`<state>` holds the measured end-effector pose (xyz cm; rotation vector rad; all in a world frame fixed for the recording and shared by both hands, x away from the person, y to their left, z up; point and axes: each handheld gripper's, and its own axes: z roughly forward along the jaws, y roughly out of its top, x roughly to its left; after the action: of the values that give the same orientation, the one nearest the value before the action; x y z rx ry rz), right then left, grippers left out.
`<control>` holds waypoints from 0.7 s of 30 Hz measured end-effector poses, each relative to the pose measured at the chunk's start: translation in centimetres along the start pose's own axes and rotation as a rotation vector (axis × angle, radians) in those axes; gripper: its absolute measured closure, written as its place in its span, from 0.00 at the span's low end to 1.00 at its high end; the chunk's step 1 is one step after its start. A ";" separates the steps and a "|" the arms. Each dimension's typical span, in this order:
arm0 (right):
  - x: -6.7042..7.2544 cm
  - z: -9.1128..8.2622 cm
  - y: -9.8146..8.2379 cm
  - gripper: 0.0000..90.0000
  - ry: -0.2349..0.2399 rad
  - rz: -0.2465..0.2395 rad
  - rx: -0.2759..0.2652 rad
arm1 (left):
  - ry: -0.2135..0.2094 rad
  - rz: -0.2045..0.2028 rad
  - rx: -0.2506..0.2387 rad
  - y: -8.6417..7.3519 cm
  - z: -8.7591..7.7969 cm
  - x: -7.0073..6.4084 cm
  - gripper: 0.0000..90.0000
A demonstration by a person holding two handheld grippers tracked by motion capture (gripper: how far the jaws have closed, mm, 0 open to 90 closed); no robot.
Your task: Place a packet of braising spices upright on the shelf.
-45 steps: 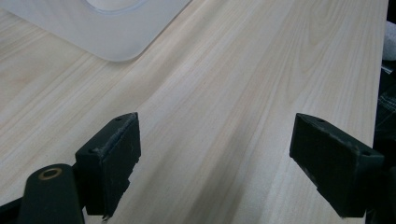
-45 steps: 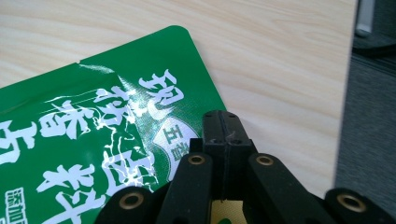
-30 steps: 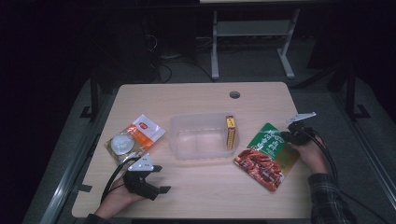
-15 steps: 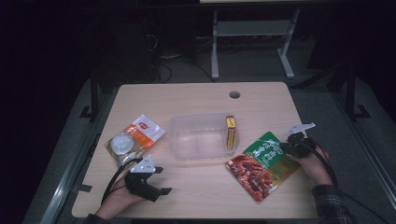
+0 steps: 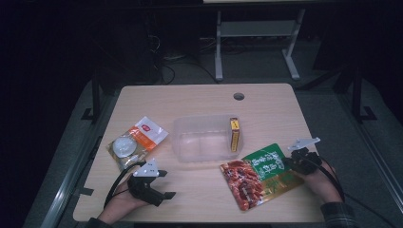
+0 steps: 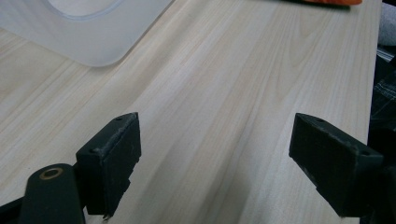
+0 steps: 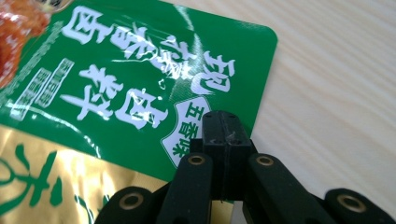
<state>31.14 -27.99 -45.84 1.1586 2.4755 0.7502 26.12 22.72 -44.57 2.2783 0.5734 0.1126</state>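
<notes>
A green, red and gold snack pouch [image 5: 259,175] lies flat on the wooden table at the near right. My right gripper [image 5: 291,164] is shut on its green right-hand edge. In the right gripper view the two jaws [image 7: 225,128] meet tightly over the pouch [image 7: 116,84] near its corner. My left gripper [image 5: 165,184] rests at the near left, pointing right. It stands open above bare wood [image 6: 219,154] with nothing between its jaws.
A clear plastic container [image 5: 185,124] stands mid-table with a yellow box [image 5: 234,134] upright against its right wall; one corner of the container [image 6: 88,32] shows ahead of the left jaws. An orange-white packet [image 5: 145,133] and a round white item [image 5: 124,146] lie at the left. A cable hole [image 5: 238,96] is at the far edge.
The right gripper has moved toward the near edge of the table, dragging the pouch with it, nearer and slightly left. The left gripper has stayed put.
</notes>
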 end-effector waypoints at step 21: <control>8.2 0.3 1.9 1.00 0.173 -0.205 0.019 | 0.000 0.015 -0.005 0.1 0.2 -0.2 0.18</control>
<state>27.35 -20.50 -45.46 0.8601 2.6966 0.7995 26.01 22.44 -44.58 2.2776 0.5552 0.1214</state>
